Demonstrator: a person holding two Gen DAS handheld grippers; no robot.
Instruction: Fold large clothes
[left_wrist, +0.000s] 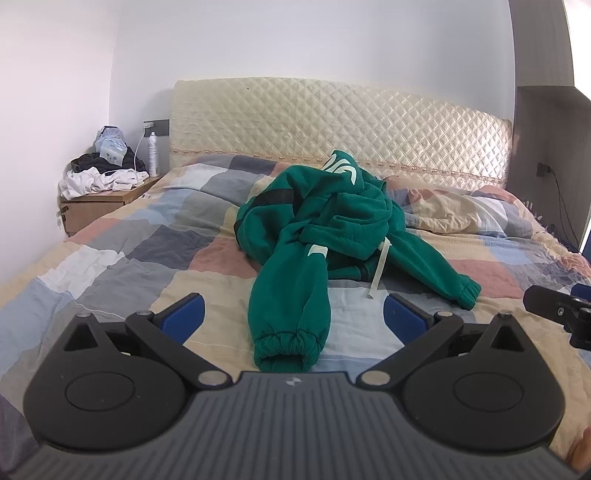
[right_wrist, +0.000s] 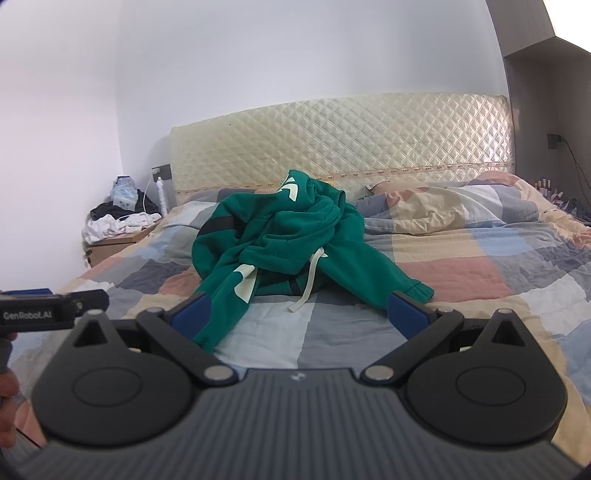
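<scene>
Nothing is folded yet: the green hoodie (left_wrist: 317, 221) lies crumpled in a heap on the bed (left_wrist: 129, 251), in front of the quilted headboard (left_wrist: 332, 125), sleeves sprawled toward me. My left gripper (left_wrist: 293, 314) and right gripper (right_wrist: 301, 314) both hover with jaws spread wide, holding nothing. Spreading it flat and folding all remain. Only the left view shows the near sleeve's cuff (left_wrist: 286, 345) fully; the right view alone shows bottles (right_wrist: 546, 188) right of the headboard.
</scene>
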